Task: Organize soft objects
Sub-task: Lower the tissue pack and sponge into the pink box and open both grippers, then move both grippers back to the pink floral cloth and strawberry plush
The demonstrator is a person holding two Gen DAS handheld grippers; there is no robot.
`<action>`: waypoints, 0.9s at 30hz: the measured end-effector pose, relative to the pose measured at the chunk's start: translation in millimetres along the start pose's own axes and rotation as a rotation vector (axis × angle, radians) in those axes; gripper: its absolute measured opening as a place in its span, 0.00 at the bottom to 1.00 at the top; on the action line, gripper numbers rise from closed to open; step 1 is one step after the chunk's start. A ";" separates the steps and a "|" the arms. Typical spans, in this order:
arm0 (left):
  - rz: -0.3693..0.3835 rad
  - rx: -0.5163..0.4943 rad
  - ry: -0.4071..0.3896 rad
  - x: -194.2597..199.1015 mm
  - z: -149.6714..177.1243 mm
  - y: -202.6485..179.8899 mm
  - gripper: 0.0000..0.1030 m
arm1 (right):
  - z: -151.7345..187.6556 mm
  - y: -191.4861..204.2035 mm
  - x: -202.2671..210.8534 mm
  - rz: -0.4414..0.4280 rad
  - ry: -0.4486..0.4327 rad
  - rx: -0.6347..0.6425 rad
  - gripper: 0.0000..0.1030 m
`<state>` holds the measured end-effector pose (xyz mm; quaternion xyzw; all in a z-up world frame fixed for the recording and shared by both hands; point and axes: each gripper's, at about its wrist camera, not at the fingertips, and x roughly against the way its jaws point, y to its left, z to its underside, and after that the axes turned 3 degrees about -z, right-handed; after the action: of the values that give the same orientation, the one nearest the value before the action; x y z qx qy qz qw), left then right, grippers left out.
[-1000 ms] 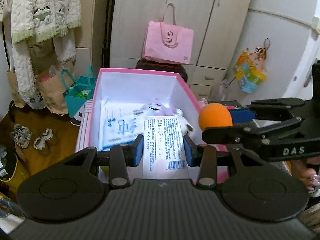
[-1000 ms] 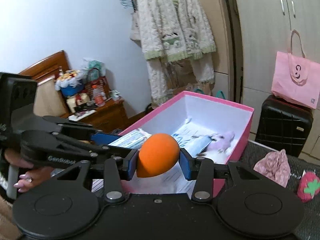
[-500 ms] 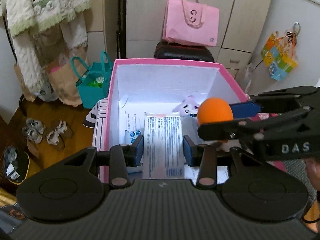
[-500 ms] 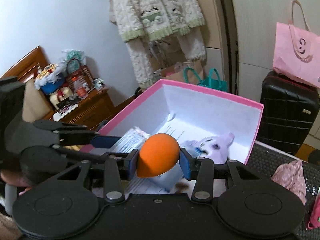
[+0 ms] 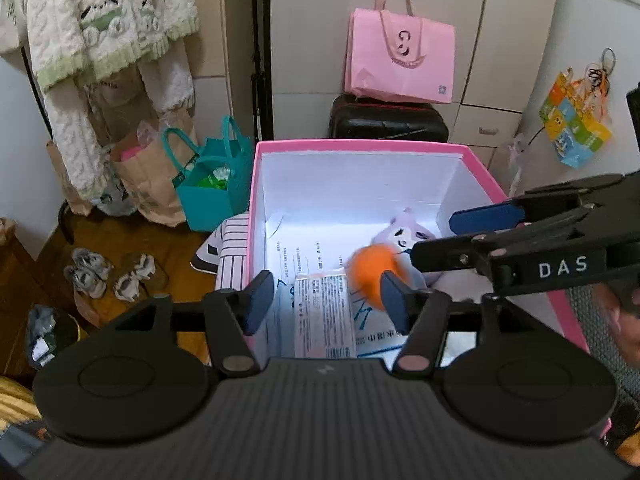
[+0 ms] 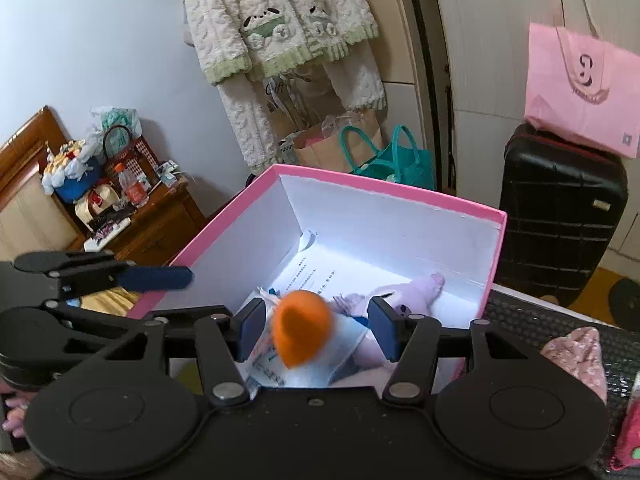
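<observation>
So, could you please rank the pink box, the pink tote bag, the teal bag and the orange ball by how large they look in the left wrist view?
1. pink box
2. pink tote bag
3. teal bag
4. orange ball, blurred and nearer the camera, so its true size is unsure.

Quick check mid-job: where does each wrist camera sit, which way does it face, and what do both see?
Left wrist: sits behind the left hand-held gripper, looking down into the pink box; the right hand-held gripper crosses its right side.
Right wrist: sits behind the right hand-held gripper, facing the box from the other side; the left hand-held gripper and some fingers show at left.
Shared: box, orange ball, purple plush toy, packet.
</observation>
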<state>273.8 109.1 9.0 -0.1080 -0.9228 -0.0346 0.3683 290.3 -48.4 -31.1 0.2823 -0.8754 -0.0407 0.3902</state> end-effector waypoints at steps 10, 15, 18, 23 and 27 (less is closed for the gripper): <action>0.003 -0.068 -0.024 46.4 18.4 -14.6 0.64 | 25.1 28.1 47.9 0.047 -0.015 0.107 0.61; 0.009 -0.093 -0.033 71.0 28.8 -23.1 0.64 | 39.3 43.5 79.8 0.077 -0.038 0.157 0.63; 0.017 -0.108 -0.038 87.3 33.9 -30.6 0.64 | 47.7 50.0 99.3 0.084 -0.059 0.171 0.64; 0.039 -0.139 -0.051 113.2 41.2 -43.7 0.64 | 63.6 59.8 130.0 0.081 -0.079 0.197 0.64; 0.063 -0.175 -0.063 130.7 47.0 -58.1 0.69 | 77.9 65.1 153.7 0.100 -0.106 0.213 0.65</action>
<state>136.9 81.9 65.6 -0.1701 -0.9235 -0.1002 0.3289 122.8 -86.4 35.5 0.2754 -0.9072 0.0573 0.3128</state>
